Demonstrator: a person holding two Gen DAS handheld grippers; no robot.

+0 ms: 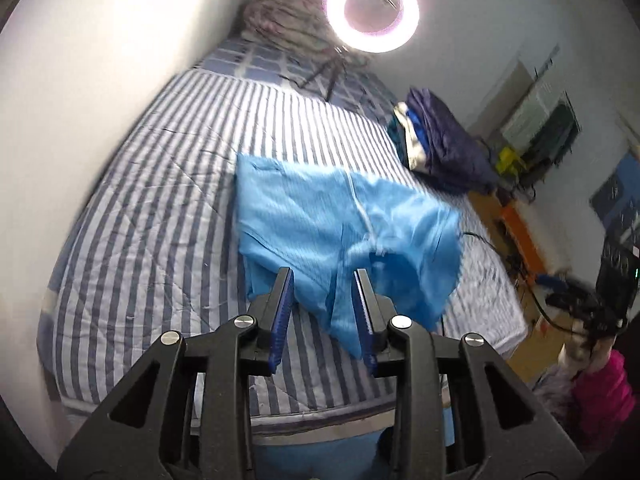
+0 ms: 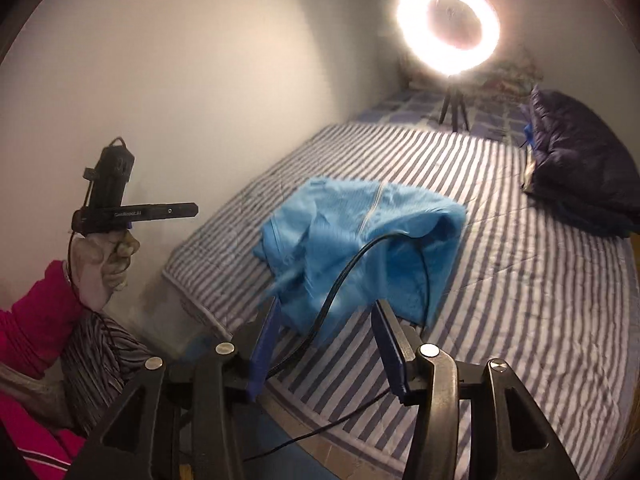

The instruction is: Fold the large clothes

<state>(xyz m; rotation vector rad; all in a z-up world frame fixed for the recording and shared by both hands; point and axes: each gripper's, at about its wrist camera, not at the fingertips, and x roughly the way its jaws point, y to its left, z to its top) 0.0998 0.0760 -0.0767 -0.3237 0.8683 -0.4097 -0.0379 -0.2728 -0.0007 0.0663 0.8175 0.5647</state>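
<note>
A light blue zip-up garment (image 1: 320,208) (image 2: 360,220) lies partly folded on the striped bed sheet (image 1: 160,200) (image 2: 520,300). Its near edge is rumpled and blurred. My left gripper (image 1: 323,276) stands open just short of that near edge; blue cloth shows in the gap, but the pads do not press on it. My right gripper (image 2: 327,304) is open wider at the garment's near edge, holding nothing. A black cable (image 2: 340,280) loops across the cloth between its fingers. In the right wrist view a gloved hand holds the left gripper (image 2: 192,211) up at the far left.
A lit ring light (image 1: 372,8) (image 2: 448,28) on a small tripod stands at the bed's far end. A dark navy pile of clothes (image 1: 440,140) (image 2: 580,176) sits on the right side. A white wall (image 1: 100,80) borders the bed. A pink sleeve (image 2: 36,320) is nearby.
</note>
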